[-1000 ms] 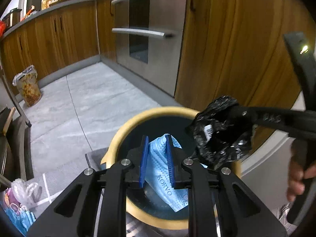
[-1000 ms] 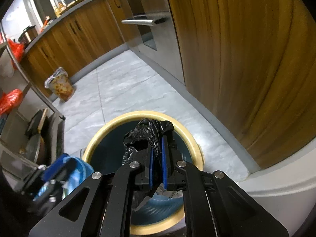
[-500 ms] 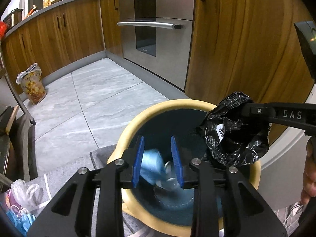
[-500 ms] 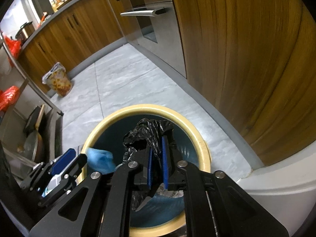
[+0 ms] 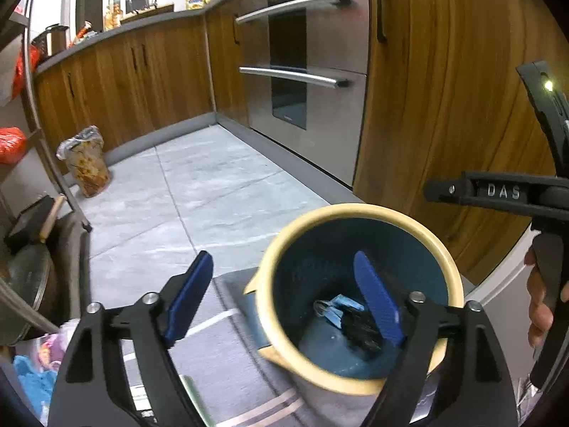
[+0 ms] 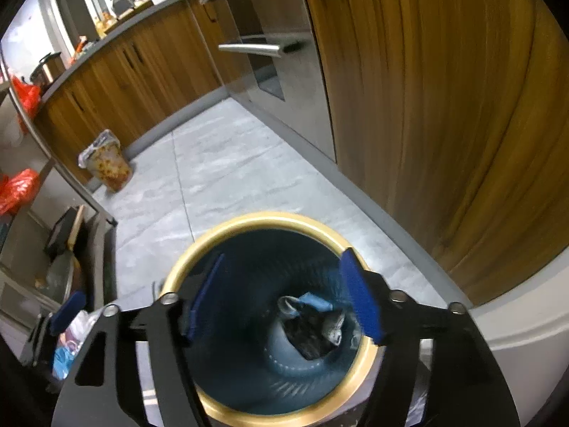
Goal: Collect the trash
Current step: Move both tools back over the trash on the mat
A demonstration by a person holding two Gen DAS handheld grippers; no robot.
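A round bin with a yellow rim [image 5: 355,210] and a dark blue inside stands on the floor below both grippers. At its bottom lie a blue face mask [image 5: 341,309] and a crumpled black plastic bag [image 5: 361,332]. My left gripper [image 5: 284,300] hangs over the bin's left edge, its jaws opening, with nothing between its pads. My right gripper [image 6: 282,300] is centred over the bin rim [image 6: 270,217], its jaws opening too, with nothing held. The black bag [image 6: 309,334] and the mask [image 6: 314,300] lie far below it. A hand [image 5: 540,306] holds the right tool.
A patterned bag [image 5: 85,167] stands on the grey tiled floor by the wooden cabinets. A steel oven [image 5: 313,71] is beyond the bin. A metal rack with pans [image 5: 28,277] is at the left. More blue and plastic litter [image 5: 35,377] lies at bottom left.
Both grippers opened. The blue mask left the left gripper and the black bag left the right gripper; both now lie in the bin. The left gripper moved up and to the left.
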